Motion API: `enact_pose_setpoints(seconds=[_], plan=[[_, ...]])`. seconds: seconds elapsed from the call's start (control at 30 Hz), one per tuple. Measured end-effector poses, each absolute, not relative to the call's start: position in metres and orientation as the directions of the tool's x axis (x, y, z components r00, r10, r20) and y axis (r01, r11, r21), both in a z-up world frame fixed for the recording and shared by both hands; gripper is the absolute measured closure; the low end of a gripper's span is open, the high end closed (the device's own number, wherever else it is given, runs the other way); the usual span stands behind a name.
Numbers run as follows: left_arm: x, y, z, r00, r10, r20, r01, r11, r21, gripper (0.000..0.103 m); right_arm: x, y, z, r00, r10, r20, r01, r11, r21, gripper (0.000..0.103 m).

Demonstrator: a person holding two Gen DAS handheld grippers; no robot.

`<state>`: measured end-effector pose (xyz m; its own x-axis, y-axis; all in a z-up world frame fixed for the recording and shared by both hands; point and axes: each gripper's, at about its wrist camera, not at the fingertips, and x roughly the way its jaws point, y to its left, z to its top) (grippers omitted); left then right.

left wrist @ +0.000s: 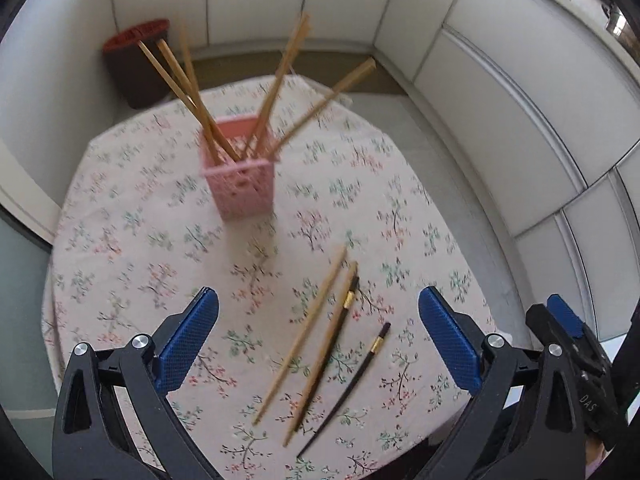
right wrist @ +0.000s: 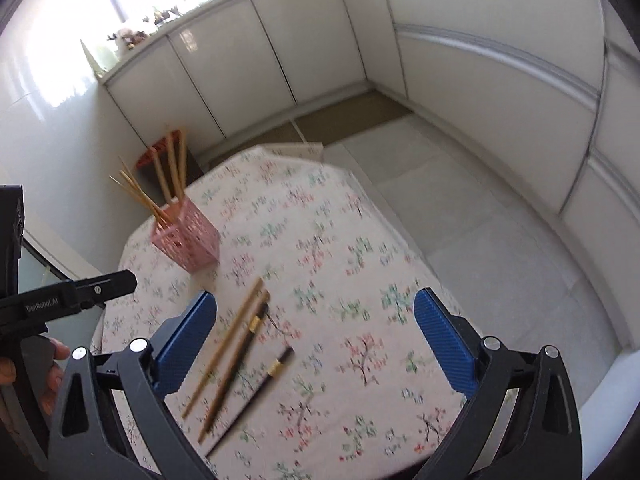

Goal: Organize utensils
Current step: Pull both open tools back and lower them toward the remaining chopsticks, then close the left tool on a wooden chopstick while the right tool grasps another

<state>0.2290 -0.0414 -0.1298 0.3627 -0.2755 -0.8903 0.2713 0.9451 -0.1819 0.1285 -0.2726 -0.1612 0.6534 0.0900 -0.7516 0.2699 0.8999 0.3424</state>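
Observation:
A pink lattice basket [left wrist: 240, 178] [right wrist: 188, 240] stands upright on the floral tablecloth [left wrist: 120, 220], with several wooden chopsticks [left wrist: 188, 80] leaning out of it. Nearer to me, two wooden chopsticks [left wrist: 300, 336] [right wrist: 224, 344] lie side by side. A black chopstick with a gold band [left wrist: 347, 308] [right wrist: 250, 332] lies against them, and a second black one [left wrist: 356, 380] [right wrist: 264, 380] lies just to the right. My left gripper [left wrist: 318, 300] hangs open above the lying chopsticks and holds nothing. My right gripper [right wrist: 316, 298] [left wrist: 560, 320] is also open and bare, with the chopsticks near its left finger.
A dark brown bin with a red lid [left wrist: 136, 64] [right wrist: 156, 152] stands on the floor behind the table. White cabinet doors [right wrist: 248, 48] wall in the back and right. Grey floor [right wrist: 480, 220] shows past the table's right edge. A hand [right wrist: 52, 360] holds the left gripper [right wrist: 100, 286].

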Motion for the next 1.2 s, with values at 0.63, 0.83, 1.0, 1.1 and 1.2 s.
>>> enact_pose_setpoints(seconds=[0.63,0.83,1.0,1.1,1.2], plan=[[0.316,-0.096,-0.26,0.145,-0.197,-0.97,0.139,0.974,-0.177,0.034,0.125,-0.299,-0.236,0.467,0.255,-0.847,0.366,0.816,0.448,0.007],[0.313,-0.105,-0.268,0.171,-0.103,-0.98,0.196,0.978,-0.068,0.068,0.128,-0.3,-0.243,0.442,0.255,-0.86,0.394,0.806,0.441,0.007],[0.306,-0.096,-0.266,0.199,-0.06,-0.978,0.22,0.975,-0.015,0.093,0.136,-0.291,-0.242,0.429,0.249,-0.868,0.387,0.818,0.425,0.007],[0.298,-0.079,-0.263,0.21,-0.057,-0.976,0.224,0.974,-0.009,0.095,0.147,-0.285,-0.243,0.421,0.274,-0.865,0.391,0.805,0.446,0.007],[0.292,-0.062,-0.26,0.227,-0.055,-0.972,0.207,0.978,-0.007,0.097,0.17,-0.274,-0.241,0.42,0.305,-0.855,0.381,0.796,0.471,0.007]])
